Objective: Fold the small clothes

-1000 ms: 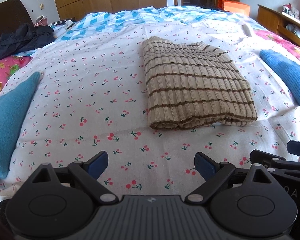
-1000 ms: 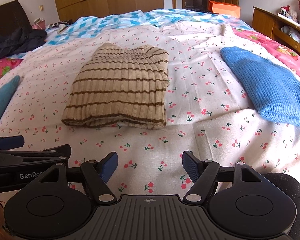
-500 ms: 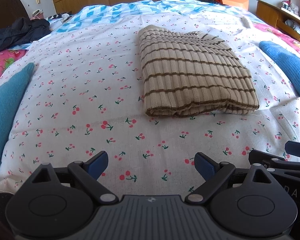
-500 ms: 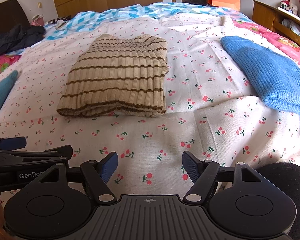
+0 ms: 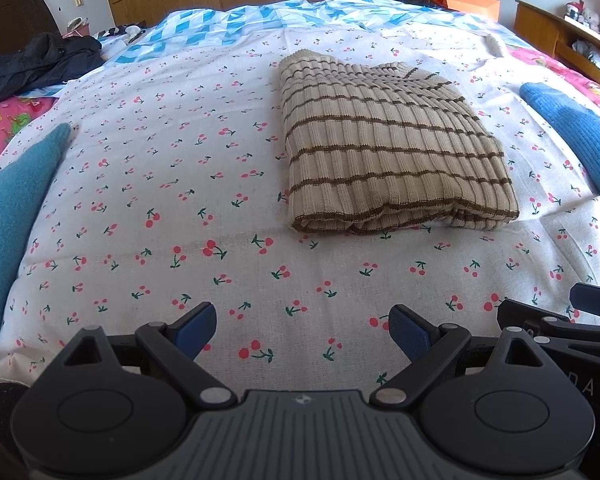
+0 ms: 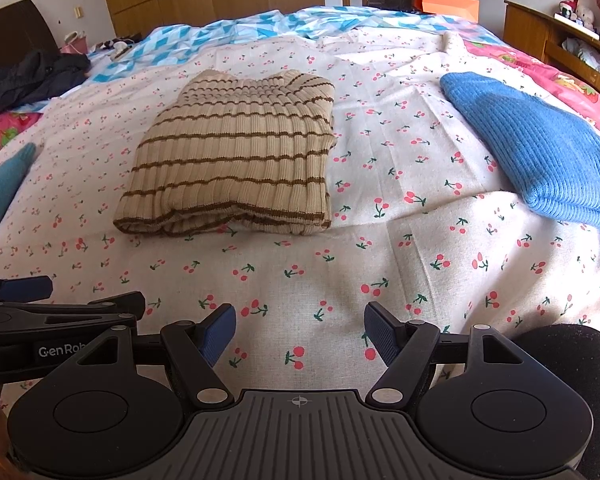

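A beige sweater with brown stripes (image 5: 388,152) (image 6: 236,156) lies folded into a rectangle on the cherry-print sheet (image 5: 172,184) (image 6: 380,248). My left gripper (image 5: 302,330) hovers open over bare sheet, short of the sweater's near edge and a little to its left. In the right wrist view my right gripper (image 6: 300,330) also stands open with nothing between its blue pads, short of the sweater and to its right. Each gripper shows at the edge of the other's view.
A folded blue knit (image 6: 540,156) (image 5: 572,132) lies on the right of the bed. A teal garment (image 5: 8,208) (image 6: 0,188) lies at the left edge. Dark clothes (image 5: 36,64) sit at the far left, a wooden cabinet (image 6: 548,36) at the right.
Both views shift slightly, so the sweater sits a little lower and nearer in the frames. Both grippers stay open and hold nothing.
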Demonstrator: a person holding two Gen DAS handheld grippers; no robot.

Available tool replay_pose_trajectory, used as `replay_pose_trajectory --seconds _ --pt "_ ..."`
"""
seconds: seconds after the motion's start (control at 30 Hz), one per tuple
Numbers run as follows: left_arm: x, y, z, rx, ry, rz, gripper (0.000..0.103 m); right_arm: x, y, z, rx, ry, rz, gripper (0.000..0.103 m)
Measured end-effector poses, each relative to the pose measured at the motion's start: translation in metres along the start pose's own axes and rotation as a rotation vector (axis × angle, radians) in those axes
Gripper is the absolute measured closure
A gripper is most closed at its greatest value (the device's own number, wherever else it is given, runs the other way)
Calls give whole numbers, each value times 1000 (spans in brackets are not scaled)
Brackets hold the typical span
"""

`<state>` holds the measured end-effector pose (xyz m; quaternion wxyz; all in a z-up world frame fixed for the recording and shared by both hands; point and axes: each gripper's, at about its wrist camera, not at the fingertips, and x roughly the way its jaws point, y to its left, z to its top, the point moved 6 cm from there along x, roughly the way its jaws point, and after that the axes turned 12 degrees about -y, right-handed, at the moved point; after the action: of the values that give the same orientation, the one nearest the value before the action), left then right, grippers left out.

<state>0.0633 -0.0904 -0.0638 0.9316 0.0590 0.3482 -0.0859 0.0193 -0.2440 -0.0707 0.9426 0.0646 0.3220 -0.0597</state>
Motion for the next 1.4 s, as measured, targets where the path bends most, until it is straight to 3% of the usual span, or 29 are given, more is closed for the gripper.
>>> replay_pose_trajectory --seconds 1.4 --pt "2 -1 -1 -3 17 6 6 2 -2 -2 15 12 -2 31"
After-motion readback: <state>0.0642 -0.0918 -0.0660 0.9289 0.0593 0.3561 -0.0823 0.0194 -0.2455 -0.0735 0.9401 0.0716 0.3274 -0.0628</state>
